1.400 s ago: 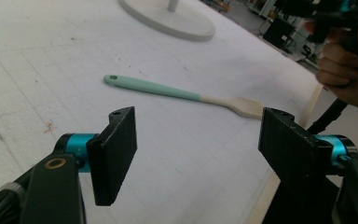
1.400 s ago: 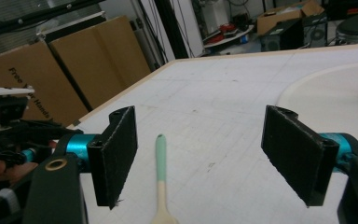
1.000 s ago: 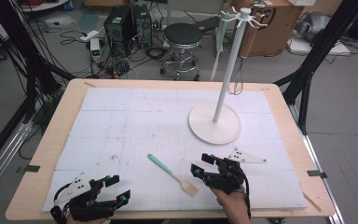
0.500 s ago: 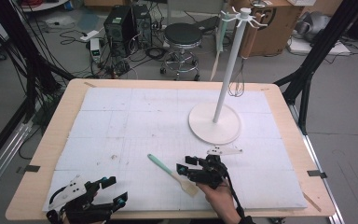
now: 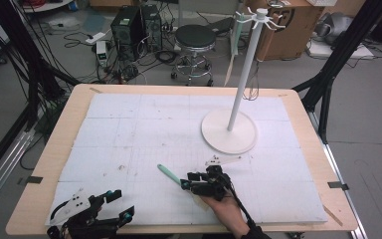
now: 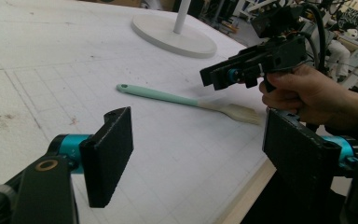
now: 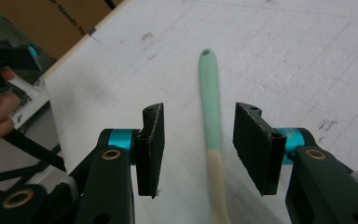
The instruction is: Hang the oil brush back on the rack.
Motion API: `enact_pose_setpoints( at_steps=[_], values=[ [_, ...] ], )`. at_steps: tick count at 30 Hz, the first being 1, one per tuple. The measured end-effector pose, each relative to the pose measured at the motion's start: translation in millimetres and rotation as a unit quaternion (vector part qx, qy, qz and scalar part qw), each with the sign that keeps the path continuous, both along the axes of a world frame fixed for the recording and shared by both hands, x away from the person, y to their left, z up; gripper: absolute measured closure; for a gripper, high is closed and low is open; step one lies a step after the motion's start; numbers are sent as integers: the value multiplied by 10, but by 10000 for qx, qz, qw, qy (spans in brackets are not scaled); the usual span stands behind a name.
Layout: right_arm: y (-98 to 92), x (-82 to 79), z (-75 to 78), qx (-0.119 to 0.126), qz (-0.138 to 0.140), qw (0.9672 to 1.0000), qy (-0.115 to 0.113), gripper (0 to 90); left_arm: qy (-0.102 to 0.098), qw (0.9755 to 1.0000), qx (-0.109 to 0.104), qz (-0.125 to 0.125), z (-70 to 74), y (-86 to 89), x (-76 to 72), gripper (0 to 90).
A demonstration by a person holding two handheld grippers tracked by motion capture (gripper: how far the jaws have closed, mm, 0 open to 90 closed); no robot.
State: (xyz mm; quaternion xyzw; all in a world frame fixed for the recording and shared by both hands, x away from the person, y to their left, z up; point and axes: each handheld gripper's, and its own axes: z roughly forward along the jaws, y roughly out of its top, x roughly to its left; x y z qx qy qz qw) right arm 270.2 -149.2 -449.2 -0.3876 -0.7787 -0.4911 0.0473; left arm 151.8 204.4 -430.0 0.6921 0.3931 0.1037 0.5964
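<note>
- Near the 6 o'clock edge of the white foam-covered wooden table (image 5: 129, 129), in the high view, lies a slim spatula with a mint-green handle and a pale wooden blade (image 5: 171, 176); its handle tip points toward 10 o'clock and its blade toward 4 o'clock.
- At about 5 o'clock on the table, the right gripper (image 5: 188, 182), black with teal joints, is held in the person's right hand (image 5: 224, 206) and sits over the blade end of the spatula.
- Along the right gripper view, the spatula (image 7: 210, 116) runs straight up between the two black jaws, the join of green handle and wooden blade lying level with them.
- The jaws of the right gripper (image 7: 199, 140) have just been closing and now stand at a middling gap; a strip of table shows on each side of the handle, so the pads do not press on it.
- Whether the jaw tips touch the foam I cannot tell, as the close view is soft there.
- Down at 7 o'clock, the left gripper (image 5: 118, 206) stays at the table's near corner, well apart from the spatula.
- Its jaws stand wide with nothing between them, as the left gripper view (image 6: 196, 154) shows; beyond them lie the spatula (image 6: 168, 97) and the right gripper (image 6: 221, 74).
- Toward 2 o'clock stands a white metal hook stand on a round base (image 5: 229, 130), well apart from both grippers.
</note>
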Motion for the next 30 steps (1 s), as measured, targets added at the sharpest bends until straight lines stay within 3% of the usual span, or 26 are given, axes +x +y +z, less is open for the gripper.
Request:
enact_pose_setpoints(
  at_steps=[6, 21, 30],
  values=[
    [74, 2, -41, -373, 34, 9993, 55, 548, -22, 10000, -31, 38, 1, 28, -26, 244],
    [134, -4, -75, -538, 116, 9984, 139, 564, 15, 10000, -58, 52, -4, 40, -33, 243],
    [165, -24, -74, -658, 147, 9977, 73, 567, 10, 10000, -66, 49, -1, 45, -34, 242]
  ],
)
